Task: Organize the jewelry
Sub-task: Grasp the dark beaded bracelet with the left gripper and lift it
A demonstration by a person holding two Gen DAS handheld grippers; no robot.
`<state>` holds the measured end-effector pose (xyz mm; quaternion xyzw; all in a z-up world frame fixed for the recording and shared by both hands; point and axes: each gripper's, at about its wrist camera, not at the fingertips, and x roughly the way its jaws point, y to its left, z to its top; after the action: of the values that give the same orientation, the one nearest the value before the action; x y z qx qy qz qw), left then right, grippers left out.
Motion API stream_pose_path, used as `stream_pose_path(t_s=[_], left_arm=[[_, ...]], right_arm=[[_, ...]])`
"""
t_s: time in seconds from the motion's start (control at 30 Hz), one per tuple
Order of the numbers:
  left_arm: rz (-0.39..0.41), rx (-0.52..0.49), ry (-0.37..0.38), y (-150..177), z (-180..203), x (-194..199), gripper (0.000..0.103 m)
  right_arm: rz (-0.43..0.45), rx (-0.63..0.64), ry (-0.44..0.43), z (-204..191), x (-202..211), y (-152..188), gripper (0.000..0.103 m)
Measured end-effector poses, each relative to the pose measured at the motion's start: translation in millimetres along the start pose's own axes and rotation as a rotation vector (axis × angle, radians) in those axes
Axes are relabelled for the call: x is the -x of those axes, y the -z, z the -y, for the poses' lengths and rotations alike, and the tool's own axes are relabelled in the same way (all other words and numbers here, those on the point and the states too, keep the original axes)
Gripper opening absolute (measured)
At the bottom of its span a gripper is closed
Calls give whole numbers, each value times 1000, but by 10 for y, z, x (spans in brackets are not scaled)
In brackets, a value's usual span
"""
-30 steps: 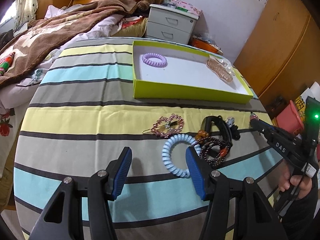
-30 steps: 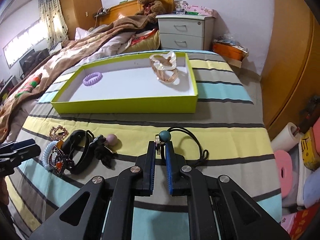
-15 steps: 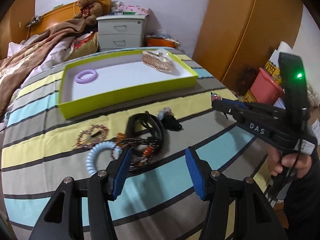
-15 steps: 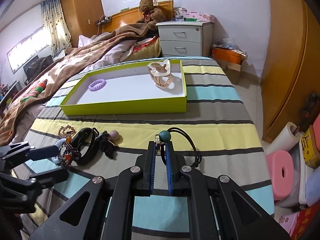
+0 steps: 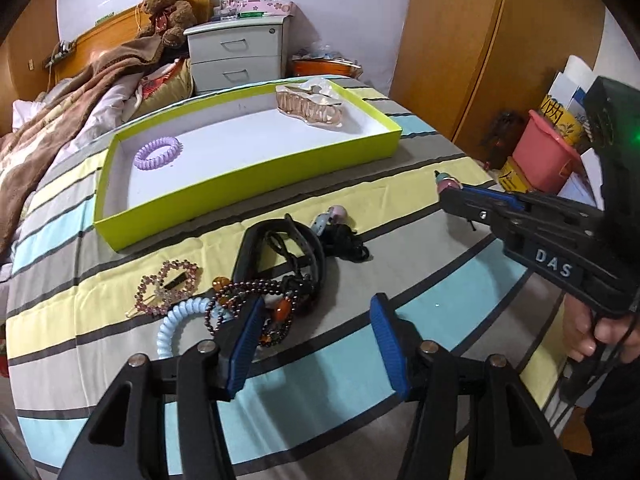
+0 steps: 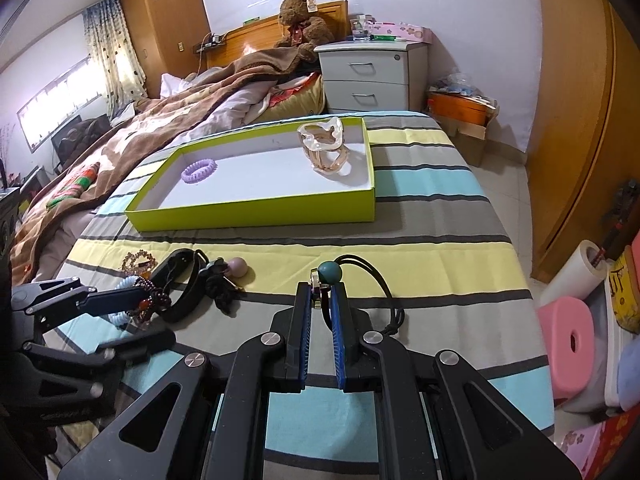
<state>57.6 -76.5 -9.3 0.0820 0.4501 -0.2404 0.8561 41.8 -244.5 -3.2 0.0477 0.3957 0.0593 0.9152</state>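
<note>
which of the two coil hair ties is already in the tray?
The purple coil hair tie, inside the green tray. The pale blue one lies on the striped bedspread.

A lived-in home bedroom is seen here — a wooden headboard (image 6: pixel 256 42) is set against the wall, with a teddy bear (image 6: pixel 302 20) perched on it and a rumpled brown blanket (image 6: pixel 168 120) spread below. A grey two-drawer nightstand (image 6: pixel 370 76) is tucked beside the bed, a striped bedspread (image 6: pixel 420 240) is stretched across the mattress, and wooden wardrobes (image 5: pixel 500 52) and a curtained window (image 6: pixel 108 52) are seen around the room — household clutter is piled on the floor.
</note>
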Motion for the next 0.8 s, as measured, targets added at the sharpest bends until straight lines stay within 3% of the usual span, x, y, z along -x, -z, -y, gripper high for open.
stream_pose_path(t_s=[0.07, 0.17, 0.37, 0.6, 0.63, 0.67, 0.8], left_arm=[[2, -8, -39, 0, -12, 1, 34], [1, 3, -49, -1, -71, 10, 25], [-1, -44, -73, -6, -26, -10, 25], [-13, -155, -171, 10, 141, -43, 24], [-13, -154, -174, 6, 141, -41, 22], [-11, -147, -172, -2, 132, -39, 13], [-2, -100, -140, -18, 64, -19, 12]], right_arm=[[0, -1, 0, 2, 5, 3, 10], [-1, 0, 0, -2, 4, 4, 10], [0, 1, 0, 4, 6, 4, 10], [1, 1, 1, 7, 6, 3, 10], [1, 1, 2, 7, 8, 6, 10], [0, 0, 3, 6, 9, 6, 10], [-1, 2, 4, -11, 15, 8, 10]])
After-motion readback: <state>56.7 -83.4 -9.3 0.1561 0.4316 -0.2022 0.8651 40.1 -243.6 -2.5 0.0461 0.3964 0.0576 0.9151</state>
